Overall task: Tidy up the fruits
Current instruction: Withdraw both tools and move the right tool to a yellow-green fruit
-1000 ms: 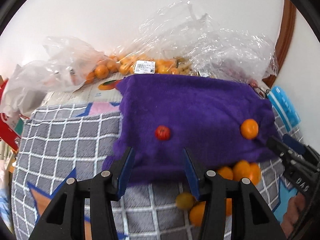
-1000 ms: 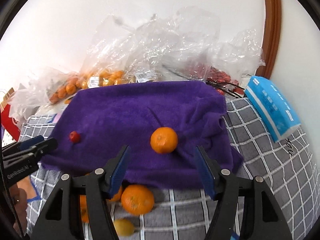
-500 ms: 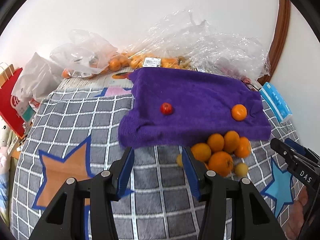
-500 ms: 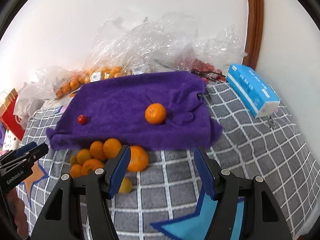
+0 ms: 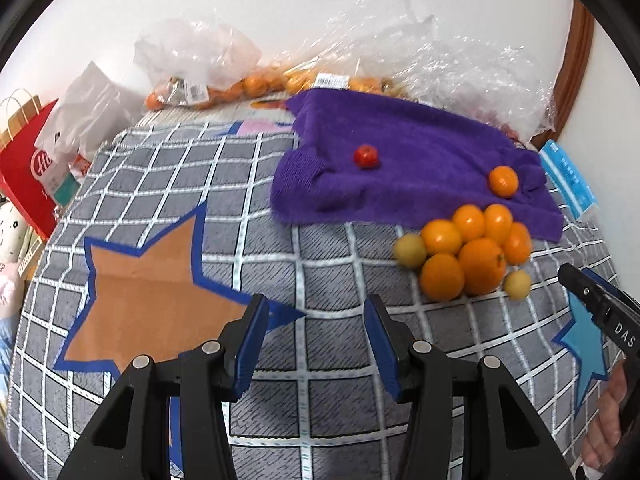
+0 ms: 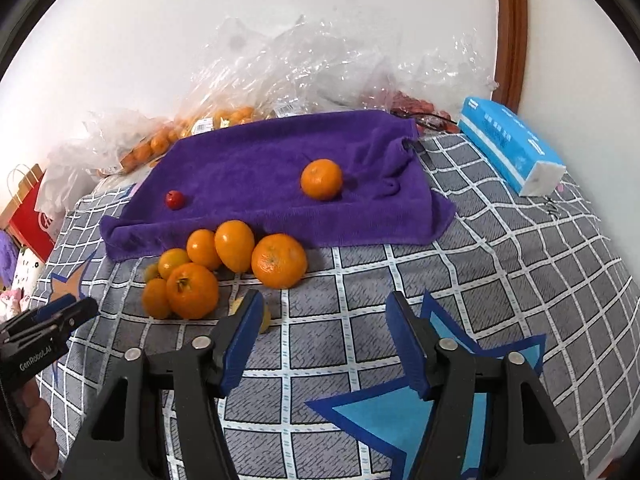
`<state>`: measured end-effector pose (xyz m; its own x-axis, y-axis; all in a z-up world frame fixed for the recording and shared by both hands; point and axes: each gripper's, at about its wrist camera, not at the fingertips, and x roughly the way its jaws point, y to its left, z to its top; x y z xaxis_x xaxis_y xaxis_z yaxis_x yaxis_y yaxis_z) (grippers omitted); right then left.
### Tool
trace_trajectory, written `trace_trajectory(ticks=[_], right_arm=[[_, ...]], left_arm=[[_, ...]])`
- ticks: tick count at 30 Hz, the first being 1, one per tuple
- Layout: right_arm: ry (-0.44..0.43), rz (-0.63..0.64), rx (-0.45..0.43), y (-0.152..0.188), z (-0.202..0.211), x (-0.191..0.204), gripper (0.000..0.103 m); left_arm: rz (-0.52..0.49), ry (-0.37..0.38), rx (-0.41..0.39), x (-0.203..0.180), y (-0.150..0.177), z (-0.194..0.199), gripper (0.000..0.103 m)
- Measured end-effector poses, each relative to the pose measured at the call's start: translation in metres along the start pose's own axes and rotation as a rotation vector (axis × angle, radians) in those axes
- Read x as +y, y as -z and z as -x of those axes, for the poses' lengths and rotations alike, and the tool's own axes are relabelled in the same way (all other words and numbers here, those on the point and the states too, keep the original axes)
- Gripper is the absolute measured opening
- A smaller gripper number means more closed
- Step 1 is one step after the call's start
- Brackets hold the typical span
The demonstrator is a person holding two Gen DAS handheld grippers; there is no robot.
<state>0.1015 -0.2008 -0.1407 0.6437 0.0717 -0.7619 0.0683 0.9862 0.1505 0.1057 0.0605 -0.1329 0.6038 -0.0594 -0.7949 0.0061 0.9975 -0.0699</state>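
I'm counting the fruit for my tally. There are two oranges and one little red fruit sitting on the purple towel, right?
Not quite. The purple towel holds only one orange, plus the little red fruit. The right wrist view shows it clearly. The other oranges sit in a pile on the checked cloth, in front of the towel.

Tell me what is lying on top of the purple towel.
On the purple towel lie two fruits, well apart: a small red fruit and one orange. The clustered oranges sit off it, on the checked cloth. Anything beneath the towel is hidden.
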Motion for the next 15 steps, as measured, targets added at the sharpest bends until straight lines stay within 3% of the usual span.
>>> trace_trajectory(ticks=[4, 15], right_arm=[[-0.039, 0.007, 0.025, 0.005, -0.01, 0.005, 0.047], [-0.079, 0.103, 0.047, 0.016, -0.032, 0.039, 0.044]], left_arm=[[0.021, 0.008, 0.03, 0.004, 0.004, -0.012, 0.047], [-0.017, -0.017, -0.026, 0.005, 0.02, -0.012, 0.048]])
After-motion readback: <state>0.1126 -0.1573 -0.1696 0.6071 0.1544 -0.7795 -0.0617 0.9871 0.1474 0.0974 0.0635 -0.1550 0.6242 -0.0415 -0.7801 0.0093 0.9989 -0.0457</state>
